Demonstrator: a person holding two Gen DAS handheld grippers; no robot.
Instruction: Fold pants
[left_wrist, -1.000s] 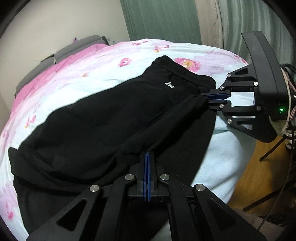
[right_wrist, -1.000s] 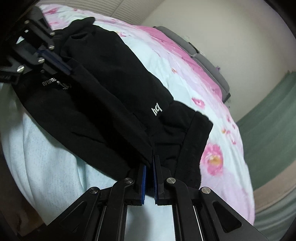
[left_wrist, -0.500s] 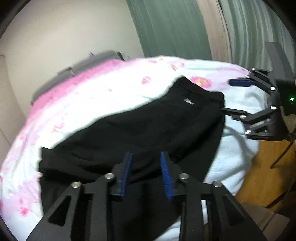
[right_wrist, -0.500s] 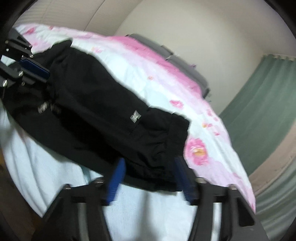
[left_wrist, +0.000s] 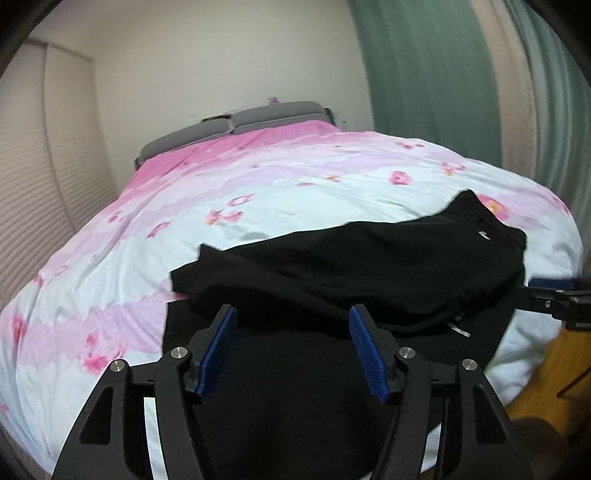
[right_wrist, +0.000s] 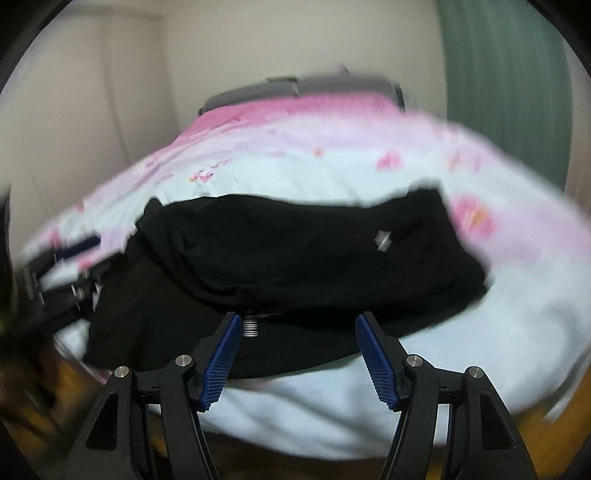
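Black pants (left_wrist: 351, 266) lie across the near edge of the bed, folded lengthwise, with the waistband and a small white logo (left_wrist: 483, 234) at the right. My left gripper (left_wrist: 291, 314) hovers just above the leg end; its blue-padded jaws are opening and grip nothing. In the blurred right wrist view the pants (right_wrist: 295, 251) lie flat, and my right gripper (right_wrist: 298, 317) stands open above their near edge, holding no cloth. The right gripper (left_wrist: 539, 291) shows at the right edge of the left wrist view, and the left gripper (right_wrist: 86, 258) at the left of the right wrist view.
The bed has a pink and pale-blue floral duvet (left_wrist: 258, 177) and a grey headboard (left_wrist: 236, 125) against a cream wall. Green curtains (left_wrist: 424, 74) hang at the right. Slatted doors (left_wrist: 29, 184) stand at the left. Wooden floor (left_wrist: 554, 369) shows beside the bed.
Both grippers were shut on the pants' near edge; both have let go and opened. They have lifted and drawn back, and the pants now lie flat on the bed.
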